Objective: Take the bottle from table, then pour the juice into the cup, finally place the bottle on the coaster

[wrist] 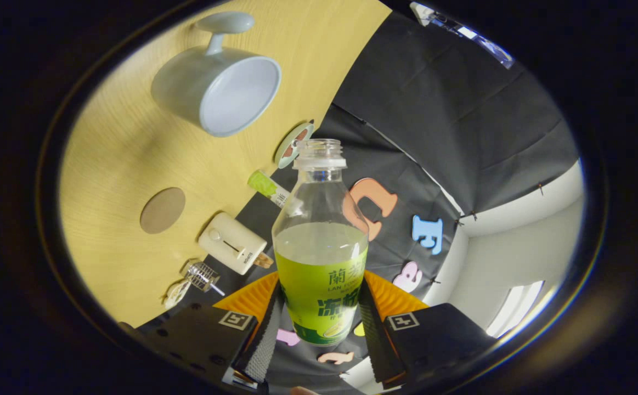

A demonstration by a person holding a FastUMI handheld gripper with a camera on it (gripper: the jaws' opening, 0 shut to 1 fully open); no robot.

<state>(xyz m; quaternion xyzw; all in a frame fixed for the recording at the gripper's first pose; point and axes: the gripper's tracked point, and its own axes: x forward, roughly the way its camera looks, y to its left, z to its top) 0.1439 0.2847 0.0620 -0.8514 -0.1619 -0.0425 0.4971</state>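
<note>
I have the tongs (319, 323) clamped on the bottle (320, 258), both fingers pressing its labelled lower half from either side. The bottle has no cap and is roughly half full of pale juice. My view is rolled over, so the bench (132, 148) tilts across the scene. From the bottle's mouth, the cup (217, 88) sits on the bench at about 10 o'clock, well apart, its opening turned toward me and its handle pointing away. The round coaster (162, 210) lies bare on the bench at about 8 o'clock from the bottle's mouth. A small white box (232, 243) sits just beside the coaster, nearer the tongs.
</note>
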